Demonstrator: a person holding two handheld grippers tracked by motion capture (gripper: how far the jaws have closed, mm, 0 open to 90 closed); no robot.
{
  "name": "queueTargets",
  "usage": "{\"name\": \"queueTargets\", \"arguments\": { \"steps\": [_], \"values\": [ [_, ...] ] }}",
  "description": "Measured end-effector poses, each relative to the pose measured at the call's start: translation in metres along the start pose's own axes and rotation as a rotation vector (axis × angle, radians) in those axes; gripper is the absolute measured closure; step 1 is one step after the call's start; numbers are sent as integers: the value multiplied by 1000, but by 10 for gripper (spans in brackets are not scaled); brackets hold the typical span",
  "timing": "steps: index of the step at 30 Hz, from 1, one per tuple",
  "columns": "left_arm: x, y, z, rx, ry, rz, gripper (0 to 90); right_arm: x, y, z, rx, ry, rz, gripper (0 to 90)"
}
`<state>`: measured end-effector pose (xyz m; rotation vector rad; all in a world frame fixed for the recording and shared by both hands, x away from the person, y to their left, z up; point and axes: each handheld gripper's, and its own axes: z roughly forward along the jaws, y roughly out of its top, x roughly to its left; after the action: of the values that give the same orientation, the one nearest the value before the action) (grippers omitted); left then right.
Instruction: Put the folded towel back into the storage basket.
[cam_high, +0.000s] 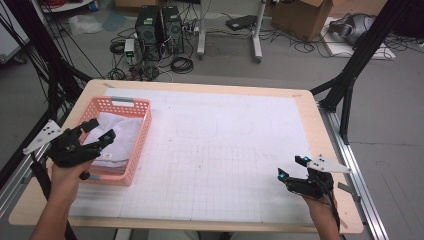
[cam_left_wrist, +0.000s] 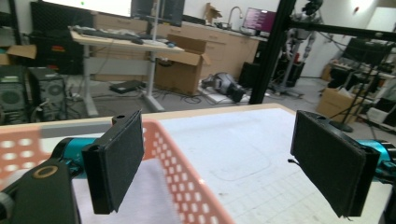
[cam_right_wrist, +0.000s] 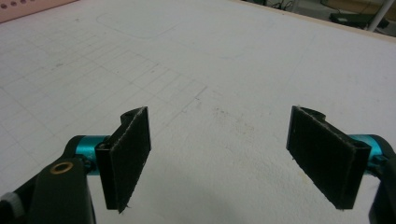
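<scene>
A pink plastic basket (cam_high: 141, 131) sits at the table's left side, with folded white cloth (cam_high: 119, 135) lying in it. My left gripper (cam_high: 98, 131) hovers open over the basket's near left part, its jaws wide apart and empty. In the left gripper view the basket rim (cam_left_wrist: 187, 175) and the white cloth (cam_left_wrist: 149, 196) pass between the pads (cam_left_wrist: 116, 163). My right gripper (cam_high: 291, 167) stands open near the table's front right, just above the white gridded mat (cam_high: 225, 150). The right gripper view has only mat (cam_right_wrist: 219, 93) between the pads (cam_right_wrist: 130, 154).
The wooden table edge (cam_high: 320, 125) borders the mat. Black frame posts (cam_high: 350, 85) stand at the right and black posts (cam_high: 50, 75) at the left. Computers (cam_high: 159, 30), cables and cardboard boxes (cam_high: 305, 17) lie on the floor beyond the table.
</scene>
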<state>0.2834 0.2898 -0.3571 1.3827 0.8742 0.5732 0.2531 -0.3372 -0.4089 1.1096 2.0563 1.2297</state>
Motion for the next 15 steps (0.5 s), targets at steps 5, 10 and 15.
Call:
{"name": "queueTargets", "arguments": {
  "steps": [5, 10, 15],
  "values": [
    [-17, -5, 13, 12, -37, 4, 190, -1, -2, -2, -4, -3, 9, 206],
    [-34, -8, 26, 26, -78, -1, 192, -1, -3, -2, -5, 0, 1, 206],
    [-54, -14, 37, 30, -119, 7, 192, 2, -2, -4, -8, -2, -9, 206]
  ]
}}
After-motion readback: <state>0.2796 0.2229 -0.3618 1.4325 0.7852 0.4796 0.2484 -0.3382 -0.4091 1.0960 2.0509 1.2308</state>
